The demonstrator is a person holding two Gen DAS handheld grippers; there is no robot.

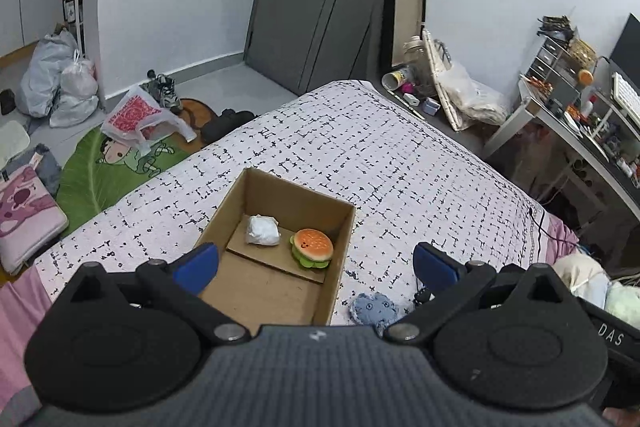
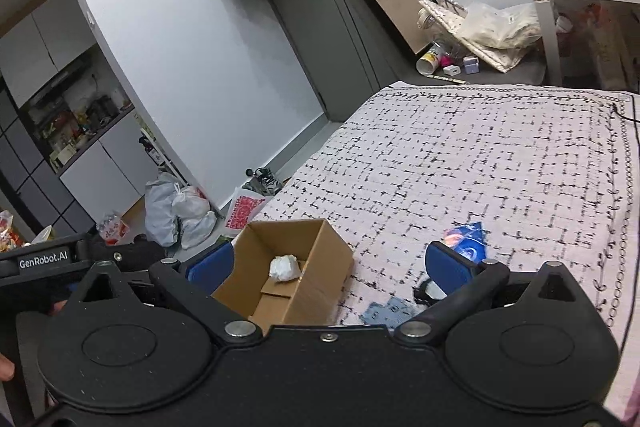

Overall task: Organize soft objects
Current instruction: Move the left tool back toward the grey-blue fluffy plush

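An open cardboard box [image 1: 224, 207] sits on the patterned bed cover [image 1: 400, 155]. Inside it lie a white soft lump [image 1: 263, 230] and a burger plush [image 1: 312, 247]. A blue-grey plush [image 1: 374, 309] lies on the cover just right of the box. My left gripper [image 1: 316, 265] is open and empty above the box's near end. In the right wrist view the box [image 2: 320, 271] shows the white lump [image 2: 285, 268]; the blue-grey plush [image 2: 386, 311] and a blue packet [image 2: 466, 239] lie to its right. My right gripper [image 2: 328, 265] is open and empty.
A small black-and-white item [image 2: 430, 291] lies by the right finger. A black cable [image 1: 540, 223] runs over the bed's right edge. Pale plush items [image 1: 592, 283] sit at the right. Bags [image 1: 60, 83], a green rug [image 1: 100, 171] and a cluttered desk [image 1: 580, 123] surround the bed.
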